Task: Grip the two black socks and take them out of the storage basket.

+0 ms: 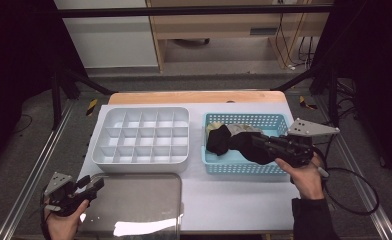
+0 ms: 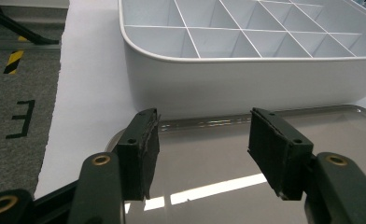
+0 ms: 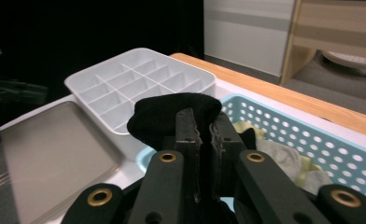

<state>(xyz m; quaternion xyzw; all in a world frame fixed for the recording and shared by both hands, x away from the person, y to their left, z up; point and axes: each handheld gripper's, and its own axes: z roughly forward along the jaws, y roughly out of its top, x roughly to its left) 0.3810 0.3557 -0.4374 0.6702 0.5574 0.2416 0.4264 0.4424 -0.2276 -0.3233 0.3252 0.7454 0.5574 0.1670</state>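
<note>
A black sock (image 1: 249, 147) is lifted above the blue perforated basket (image 1: 244, 168) at the right of the table. My right gripper (image 1: 260, 142) is shut on it. In the right gripper view the sock (image 3: 169, 114) bulges over the tips of my right gripper (image 3: 203, 127), whose jaws are pressed together with fabric between them. Another black sock (image 1: 218, 139) and pale socks (image 1: 240, 129) lie in the basket. My left gripper (image 1: 95, 184) stands open at the near left, and in the left gripper view it (image 2: 202, 144) hovers over the metal tray (image 2: 218, 172) with nothing between its jaws.
A white tray with several compartments (image 1: 140, 137) sits left of the basket, its near wall (image 2: 246, 88) just beyond the left jaws. The shiny metal tray (image 1: 134, 205) lies at the front edge. A wooden strip (image 1: 199, 97) borders the far side.
</note>
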